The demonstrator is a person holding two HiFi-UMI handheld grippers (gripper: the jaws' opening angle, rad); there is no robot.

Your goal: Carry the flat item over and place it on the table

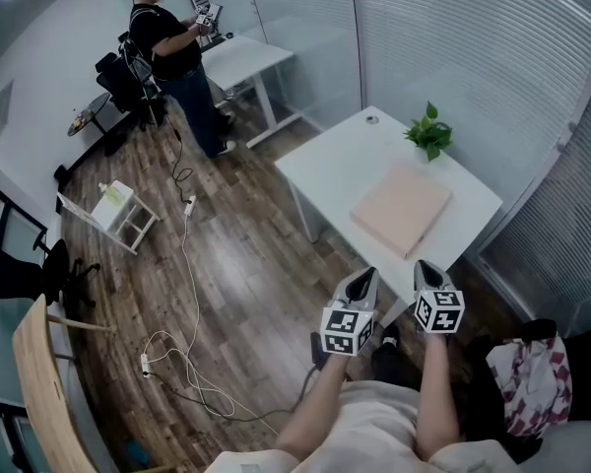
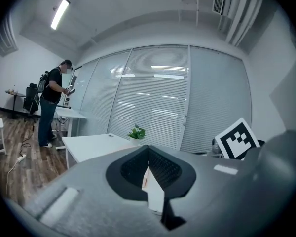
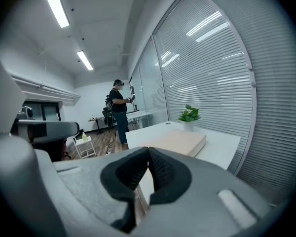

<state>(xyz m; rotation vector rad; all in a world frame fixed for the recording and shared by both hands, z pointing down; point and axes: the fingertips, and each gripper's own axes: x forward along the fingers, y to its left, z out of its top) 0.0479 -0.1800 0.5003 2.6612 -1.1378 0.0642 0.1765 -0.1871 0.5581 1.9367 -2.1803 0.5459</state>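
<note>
Pale pink flat rectangular box (image 1: 402, 208) lies flat on the white rectangular table (image 1: 335, 166). It sits on the half toward the near corner, close to the right-hand edge, fully on the top and not overhanging. Nothing is touching it.

Left gripper (image 1: 366, 274) is just off the table's near corner, tips pointing toward the box but clear of it. In the left gripper view its jaws (image 2: 148, 149) are closed tip to tip with nothing held. The table (image 2: 96, 143) is ahead.

Right gripper (image 1: 424, 266) is beside it, also at the near corner and apart from the box. In the right gripper view the jaws (image 3: 149, 152) are pressed together and empty. The box (image 3: 180, 140) is ahead on the table (image 3: 219, 147).

Each gripper carries a black-and-white marker cube (image 1: 347, 329). The right one's cube (image 2: 238, 138) also shows in the left gripper view.

Small green potted plant (image 1: 429, 132) stands at the table's far edge by the white window blinds (image 1: 473, 57), well apart from the box. It also shows in both gripper views (image 2: 136, 132) (image 3: 189, 115).

Person in a black shirt (image 1: 172, 42) stands at a second white desk (image 1: 246, 59) across the room. Small white shelf cart (image 1: 118, 210) and white cable (image 1: 187, 294) are on the dark wood floor (image 1: 246, 274). Red-and-white patterned bag (image 1: 532, 377) is at lower right.
</note>
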